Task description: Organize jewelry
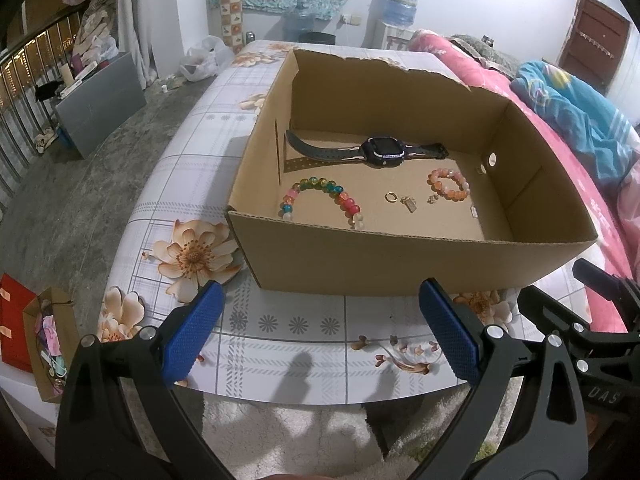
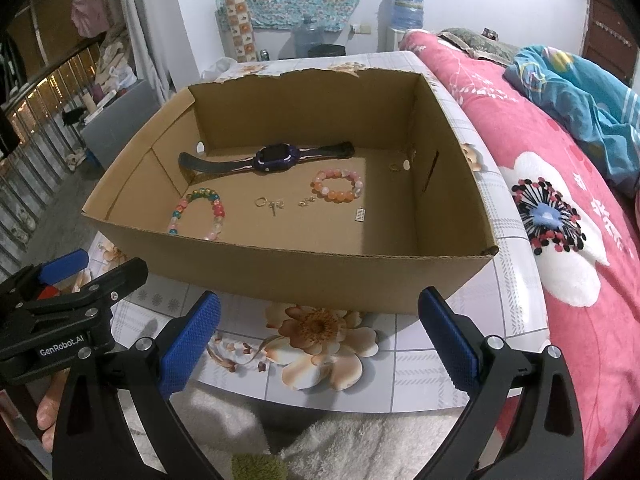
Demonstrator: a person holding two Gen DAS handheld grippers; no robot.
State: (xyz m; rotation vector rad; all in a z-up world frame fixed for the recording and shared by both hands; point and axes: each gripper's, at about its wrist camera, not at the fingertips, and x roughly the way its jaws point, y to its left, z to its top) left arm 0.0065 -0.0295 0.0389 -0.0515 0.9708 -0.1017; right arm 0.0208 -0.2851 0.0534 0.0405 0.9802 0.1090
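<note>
A: We have both tools hanging short of the open brown cardboard box on the floral-print tabletop. Our left gripper is spread wide with nothing between its blue pads, and our right gripper is just as wide and just as empty.

B: What worries us first?

A: The tall near wall of the box. If we reach in low, a finger could catch the rim and shove the whole box across the smooth cloth. The tiny pieces are the other risk, we think: broad pads may push the small gold ring along the floor rather than pinch it.

B: And inside?

A: The dark strap watch lies along the far wall. The multicoloured bead bracelet sits near the left corner, the pink-and-orange bead bracelet toward the middle, apart from each other. Small metal charms lie between them, and a little silver pendant lies alone nearer us.
</note>
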